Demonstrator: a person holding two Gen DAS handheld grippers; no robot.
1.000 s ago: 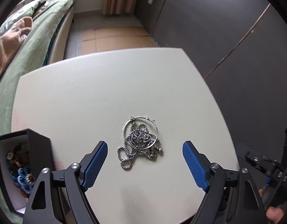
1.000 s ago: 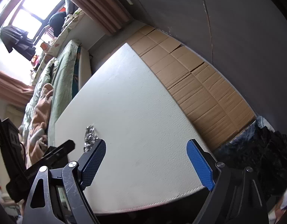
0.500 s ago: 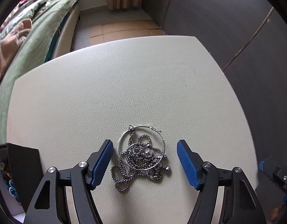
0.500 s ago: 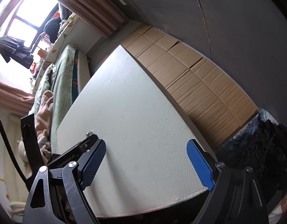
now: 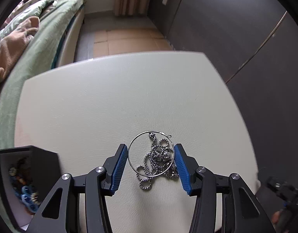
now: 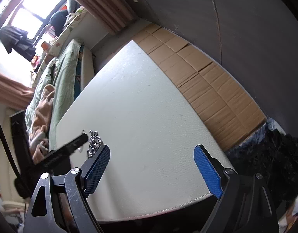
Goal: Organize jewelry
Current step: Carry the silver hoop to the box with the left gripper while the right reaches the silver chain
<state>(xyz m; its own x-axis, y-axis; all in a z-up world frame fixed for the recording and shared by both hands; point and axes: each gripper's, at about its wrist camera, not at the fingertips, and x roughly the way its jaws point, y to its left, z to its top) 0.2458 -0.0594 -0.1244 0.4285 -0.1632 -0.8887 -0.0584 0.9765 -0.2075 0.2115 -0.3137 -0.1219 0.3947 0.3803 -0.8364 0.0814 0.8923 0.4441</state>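
A tangled pile of silver jewelry, a thin hoop over ball chains and a small pendant, lies on the white table. My left gripper straddles the pile, its blue pads close on either side of the hoop, touching or nearly touching it. The pile also shows in the right wrist view, with the left gripper's finger beside it. My right gripper is open and empty, held over the table's near right edge. A black jewelry box with colourful pieces inside stands at the left.
A bed with green bedding runs along the left beyond the table. A dark wall is to the right. Cardboard sheets cover the floor beside the table. Dark fabric lies low right.
My left gripper has moved forward and lower over the jewelry pile, and its jaws have narrowed from wide open to just around the hoop. The right gripper has barely moved.
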